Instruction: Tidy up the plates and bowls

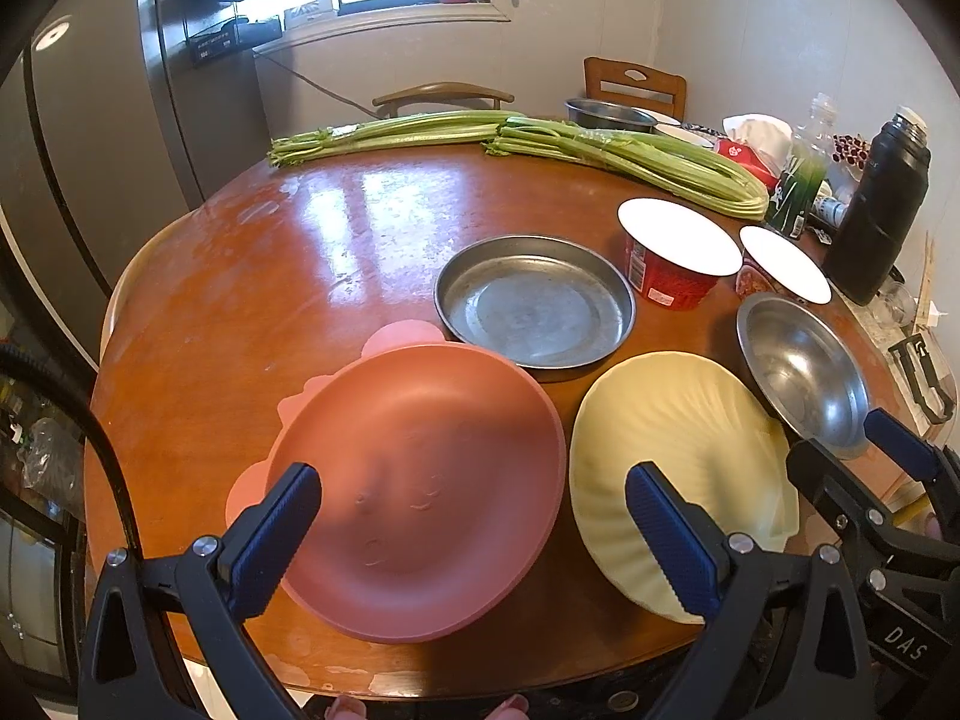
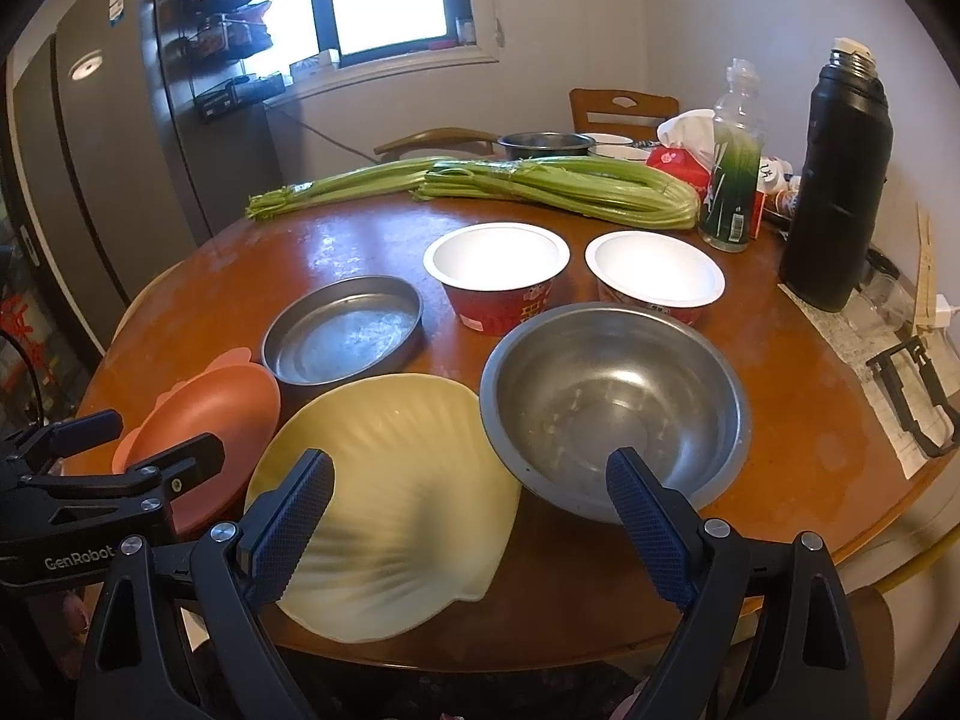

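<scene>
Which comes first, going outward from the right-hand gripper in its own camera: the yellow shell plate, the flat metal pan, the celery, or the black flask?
From the right gripper:
1. Yellow shell plate, just ahead, slightly left.
2. Flat metal pan, behind it, left.
3. Celery and black flask, far side; too close to call.

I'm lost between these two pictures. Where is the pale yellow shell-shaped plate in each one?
Left wrist view: the pale yellow shell-shaped plate lies at lower right, right of the pink plastic plate.
Right wrist view: it lies at lower centre-left, between the open fingers of the right gripper.
Shared landmark: the flat round metal pan, just behind the plate in both.
</scene>
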The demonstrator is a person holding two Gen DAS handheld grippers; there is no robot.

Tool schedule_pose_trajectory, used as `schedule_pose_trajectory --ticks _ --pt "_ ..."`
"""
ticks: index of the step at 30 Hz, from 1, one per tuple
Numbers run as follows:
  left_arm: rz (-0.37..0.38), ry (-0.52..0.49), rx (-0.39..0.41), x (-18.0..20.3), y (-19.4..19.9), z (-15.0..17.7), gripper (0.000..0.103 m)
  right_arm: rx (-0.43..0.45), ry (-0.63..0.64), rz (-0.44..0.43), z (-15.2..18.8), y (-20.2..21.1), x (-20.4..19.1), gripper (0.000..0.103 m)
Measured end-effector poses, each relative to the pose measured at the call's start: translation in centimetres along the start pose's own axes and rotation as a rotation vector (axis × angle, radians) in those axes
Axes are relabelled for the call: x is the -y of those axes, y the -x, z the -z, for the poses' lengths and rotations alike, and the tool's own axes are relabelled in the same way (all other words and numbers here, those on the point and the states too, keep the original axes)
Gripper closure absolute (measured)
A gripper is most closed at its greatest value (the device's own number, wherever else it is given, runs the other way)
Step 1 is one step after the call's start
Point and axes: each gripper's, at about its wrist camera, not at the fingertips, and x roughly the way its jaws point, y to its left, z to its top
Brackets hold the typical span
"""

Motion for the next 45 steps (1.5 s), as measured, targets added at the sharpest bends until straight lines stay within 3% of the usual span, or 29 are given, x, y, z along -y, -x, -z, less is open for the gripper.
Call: schedule_pose_trajectory --ticks 45 --pt "-0.003 0.033 0.008 -1.2 0.3 0.0 0.001 -0.012 0.035 -0.017 -0.6 -0.8 -1.1 0.011"
